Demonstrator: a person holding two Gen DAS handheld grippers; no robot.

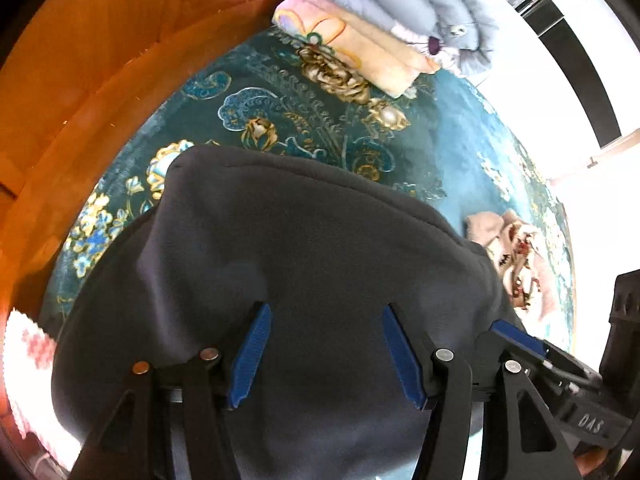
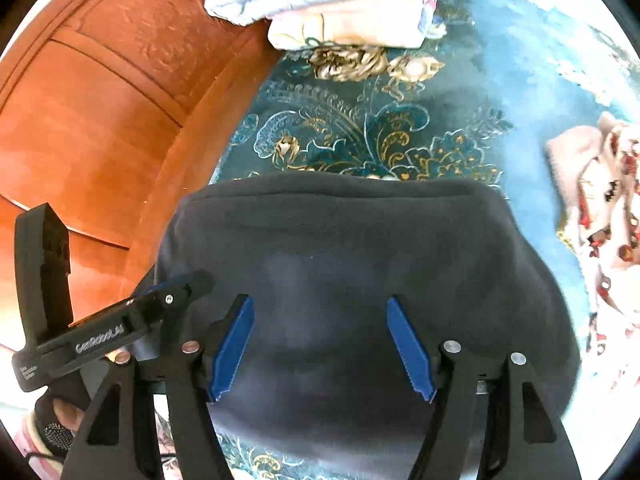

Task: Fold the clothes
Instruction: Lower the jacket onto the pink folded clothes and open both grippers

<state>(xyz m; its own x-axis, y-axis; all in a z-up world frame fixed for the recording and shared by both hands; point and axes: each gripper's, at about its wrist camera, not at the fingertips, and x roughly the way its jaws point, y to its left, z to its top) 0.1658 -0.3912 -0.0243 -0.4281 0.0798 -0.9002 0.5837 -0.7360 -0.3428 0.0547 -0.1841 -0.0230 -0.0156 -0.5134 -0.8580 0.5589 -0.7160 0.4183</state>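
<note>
A dark grey fleece garment (image 1: 288, 264) lies folded on a teal floral bedspread (image 1: 280, 108). It also shows in the right wrist view (image 2: 352, 248). My left gripper (image 1: 326, 322) is open just above the garment, its blue pads (image 1: 250, 356) spread wide with nothing between them. My right gripper (image 2: 320, 320) is open above the same garment, with blue pads (image 2: 408, 344) apart and empty. The right gripper's body (image 1: 560, 372) shows at the lower right of the left wrist view. The left gripper's body (image 2: 100, 336) shows at the lower left of the right wrist view.
A stack of folded bedding (image 1: 384, 12), lilac over peach, sits at the far end by the wooden headboard (image 1: 92, 64). A pink patterned garment (image 2: 600, 216) lies crumpled to the right. A white and pink cloth (image 1: 28, 364) is at the left edge.
</note>
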